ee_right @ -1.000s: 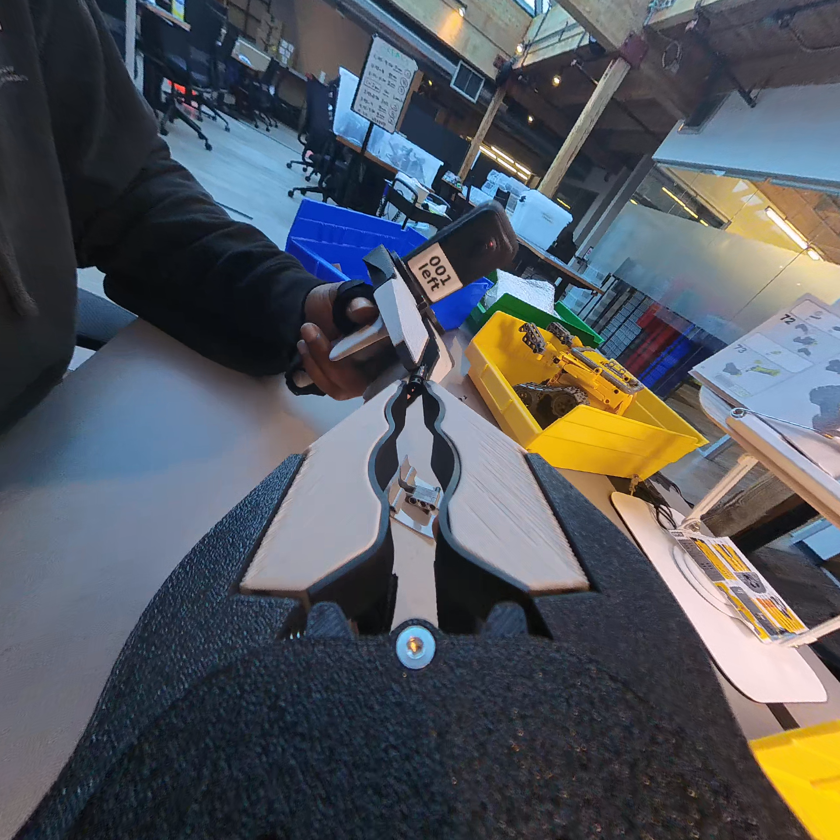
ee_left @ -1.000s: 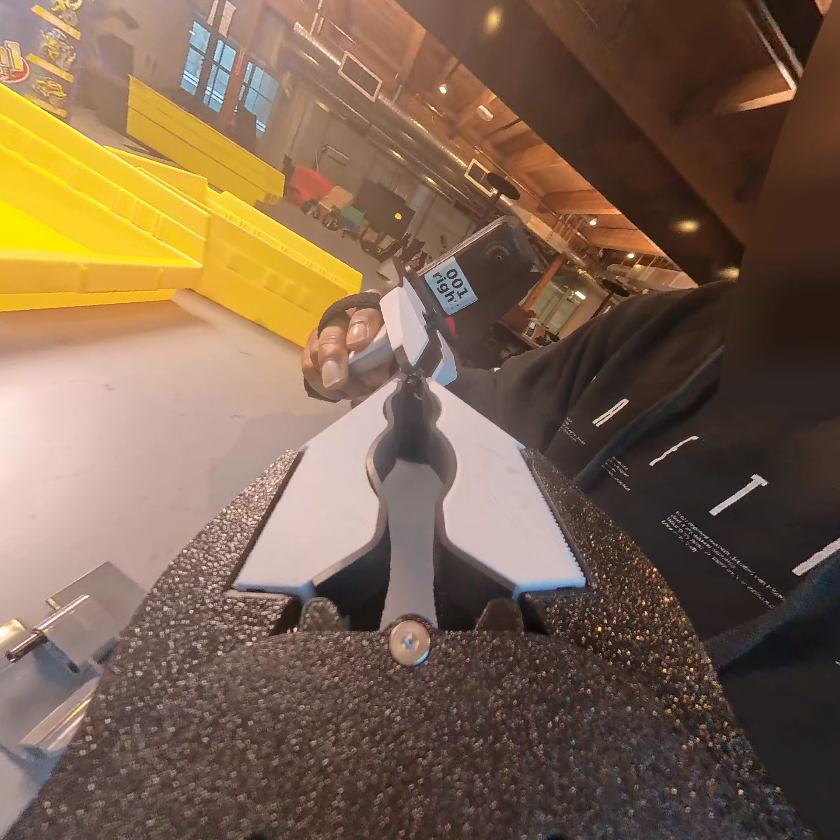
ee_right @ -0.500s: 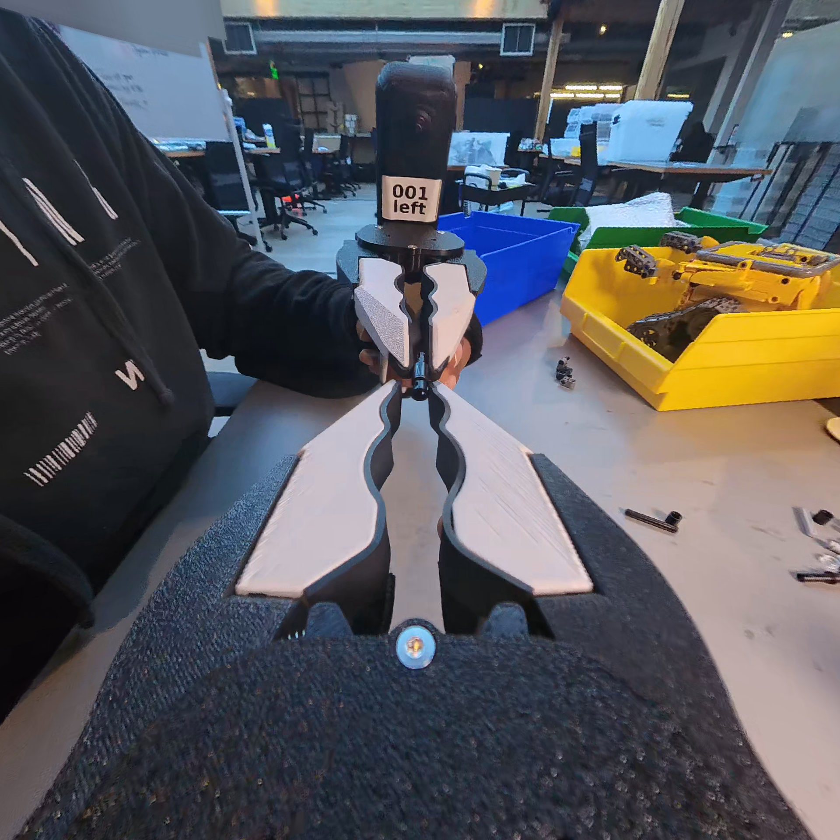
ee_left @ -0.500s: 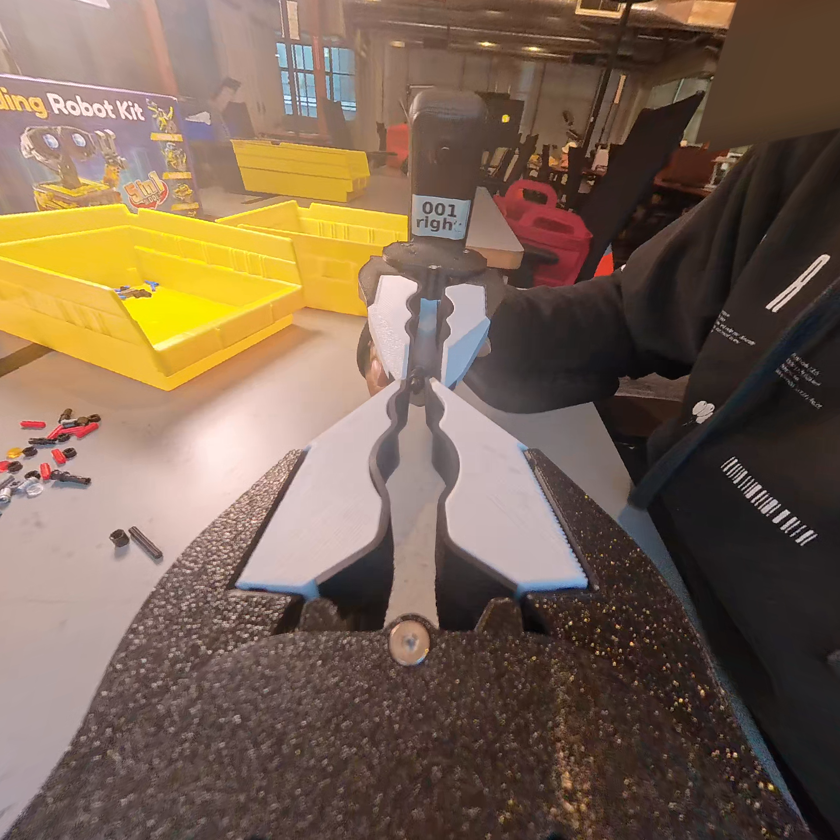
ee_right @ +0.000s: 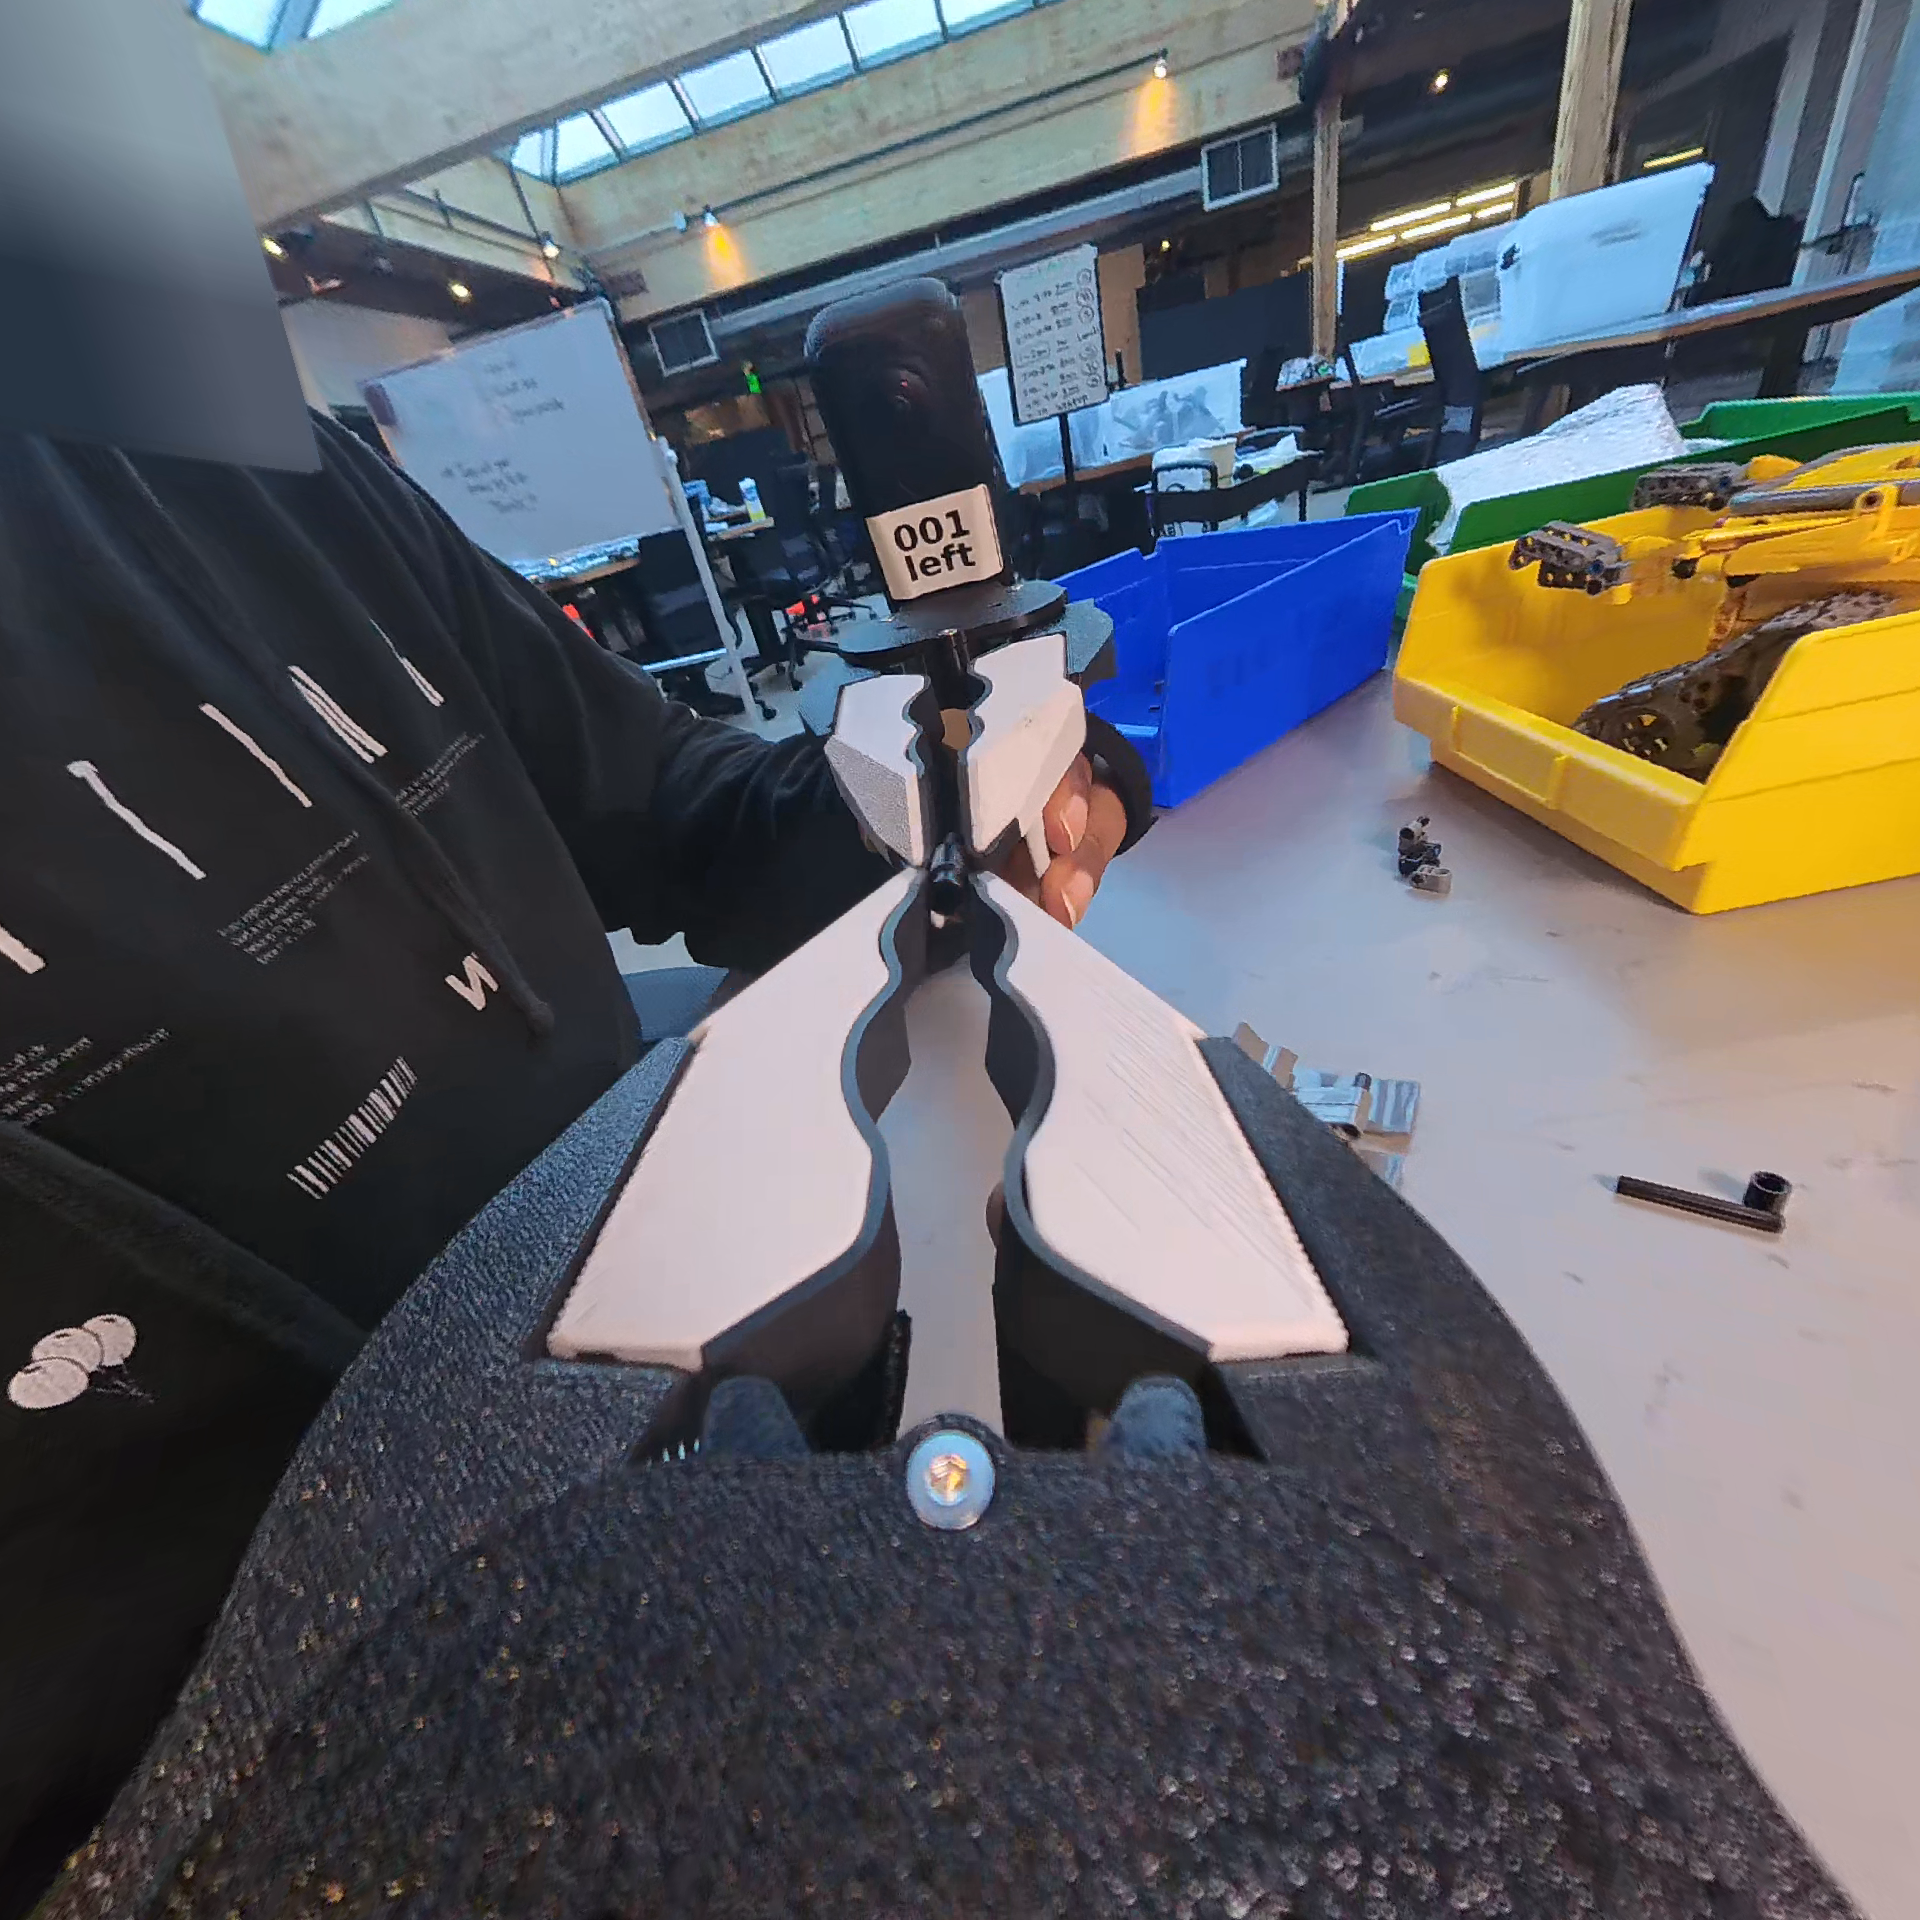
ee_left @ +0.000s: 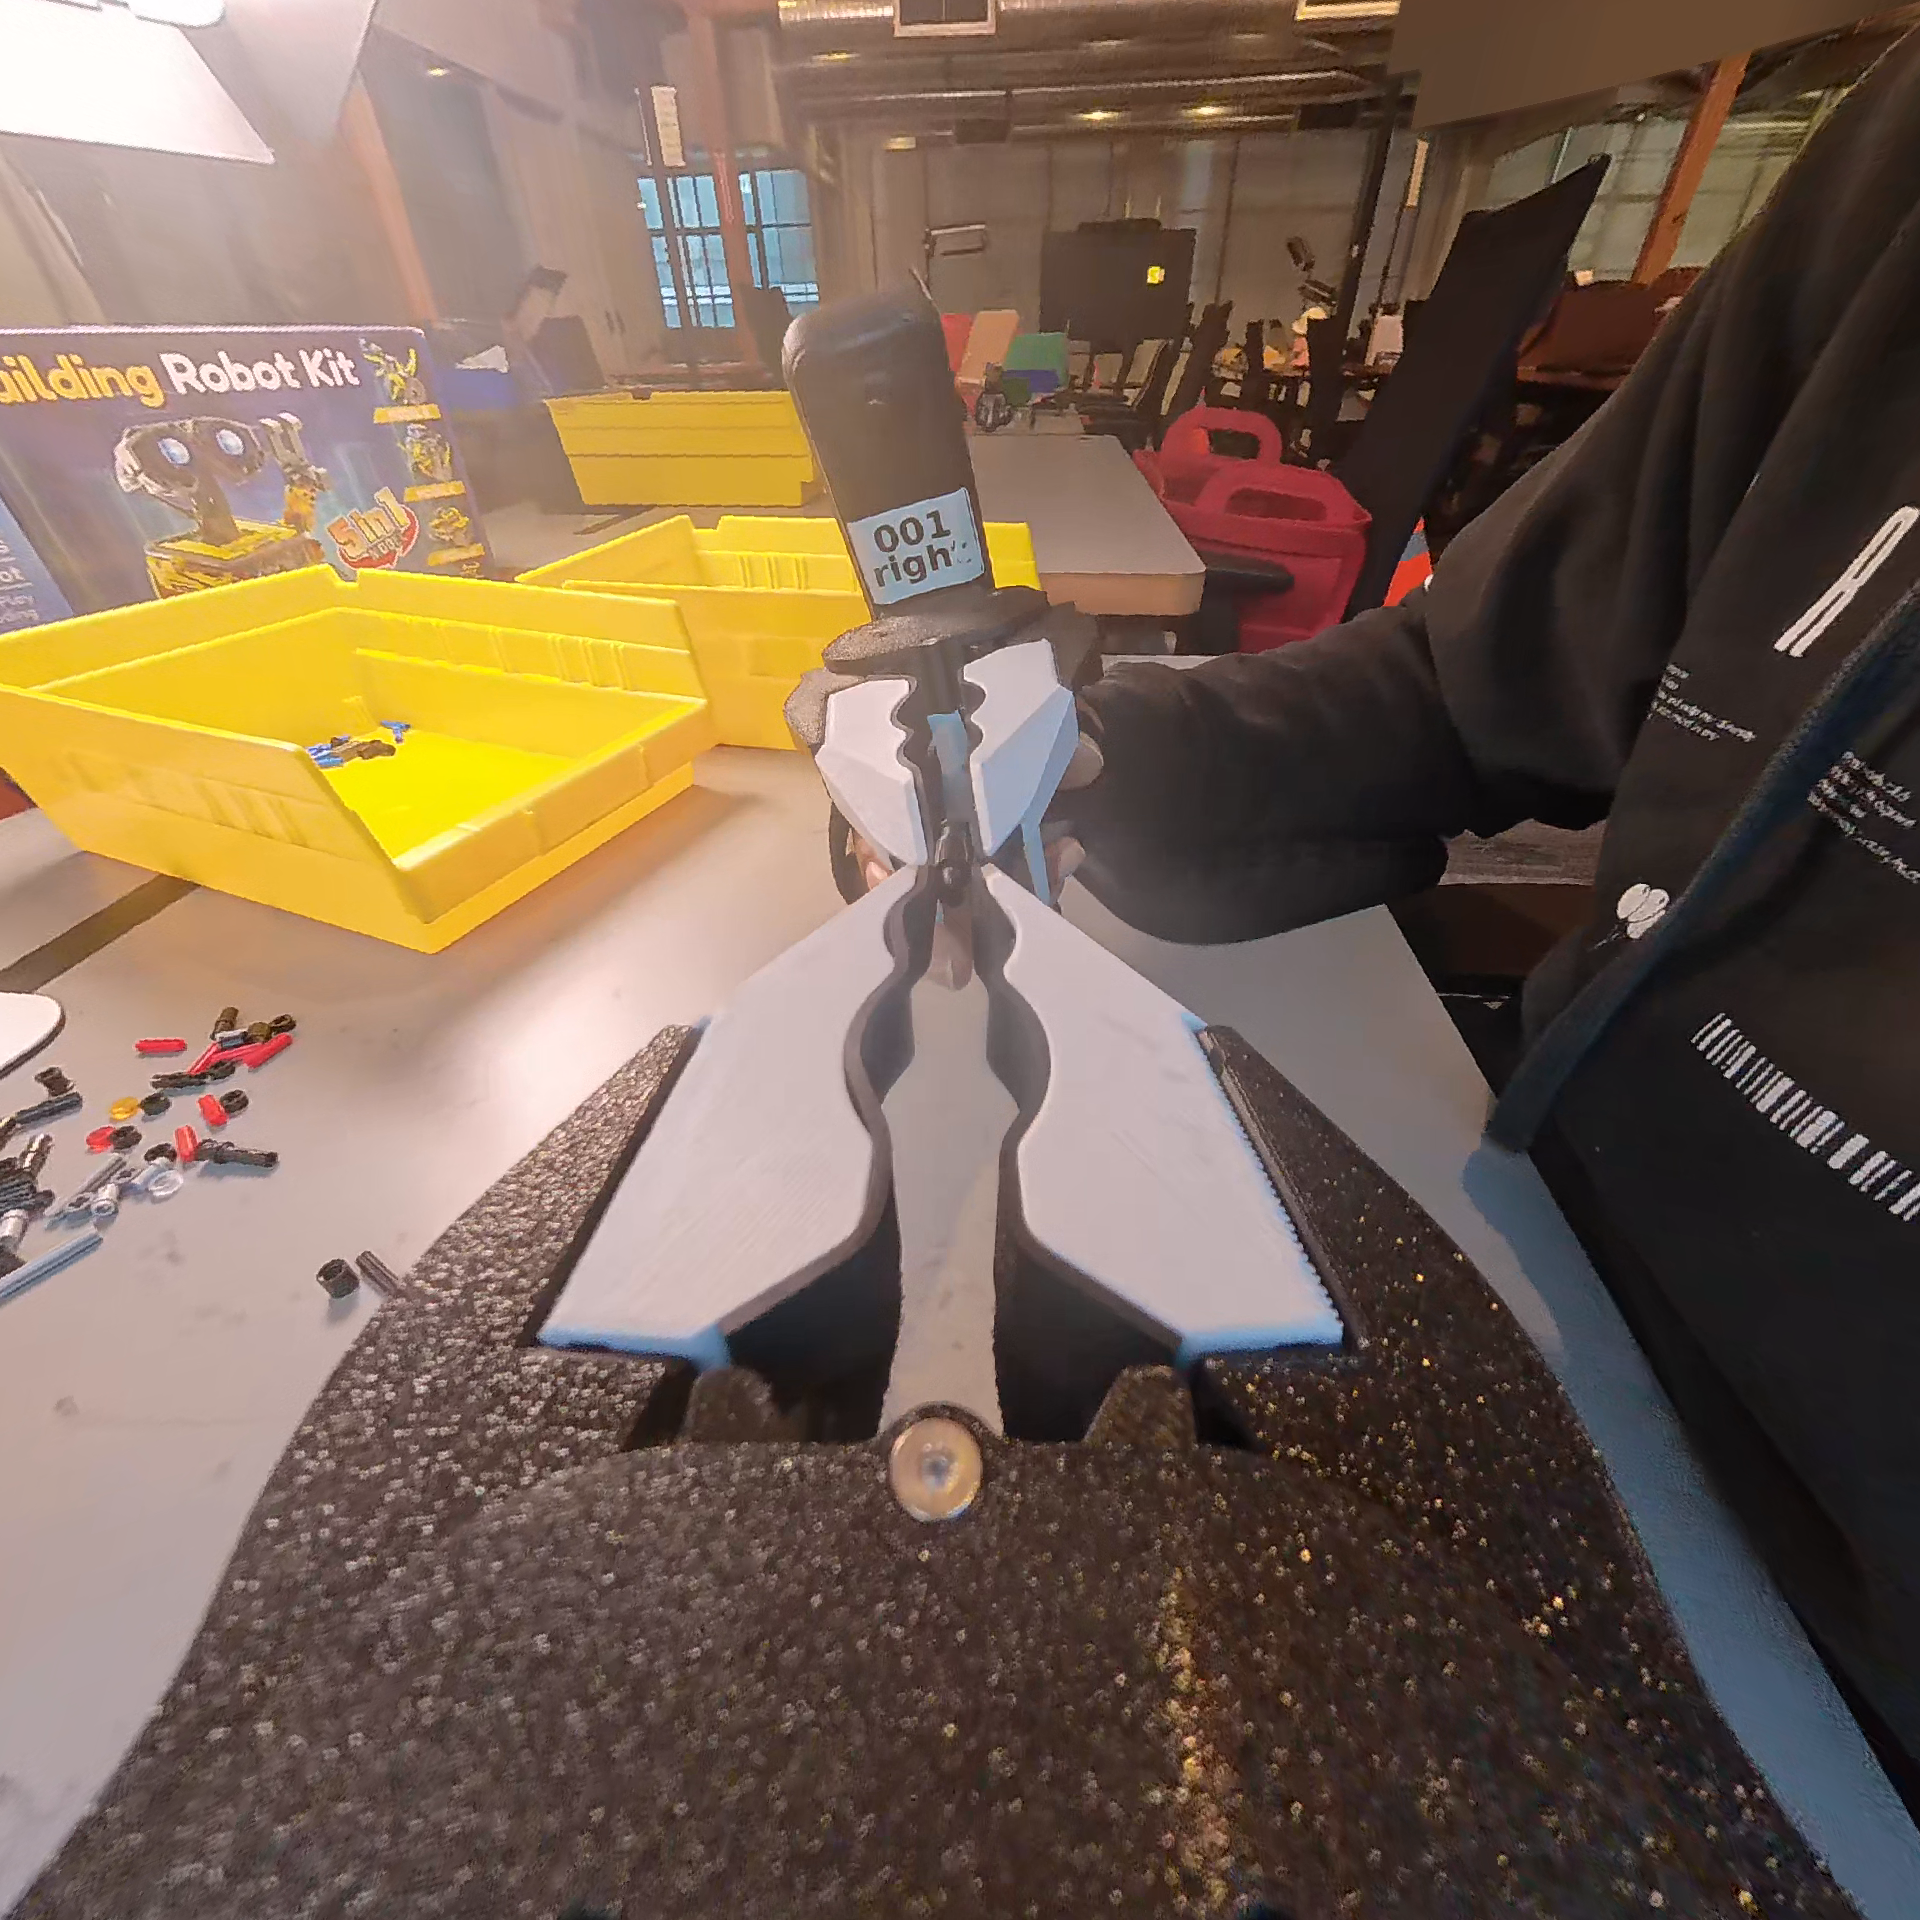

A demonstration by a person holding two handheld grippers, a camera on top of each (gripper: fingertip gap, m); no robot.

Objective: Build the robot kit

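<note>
Grey laminate bench [ee_left: 520,1143] carries an open yellow plastic bin [ee_left: 208,831] at ten o'clock in the left wrist view. Above the bench, the left claw [ee_left: 951,914] and right claw [ee_right: 943,904] meet tip to tip at twelve. Scattered red and black plastic pins [ee_left: 156,1122] lie at nine. Both claws are pinched closed on one small black plastic peg [ee_right: 943,864].

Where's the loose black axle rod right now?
In the right wrist view, the black axle rod lies on the grey table, right of the right gripper, touching a small black bushing.
</note>
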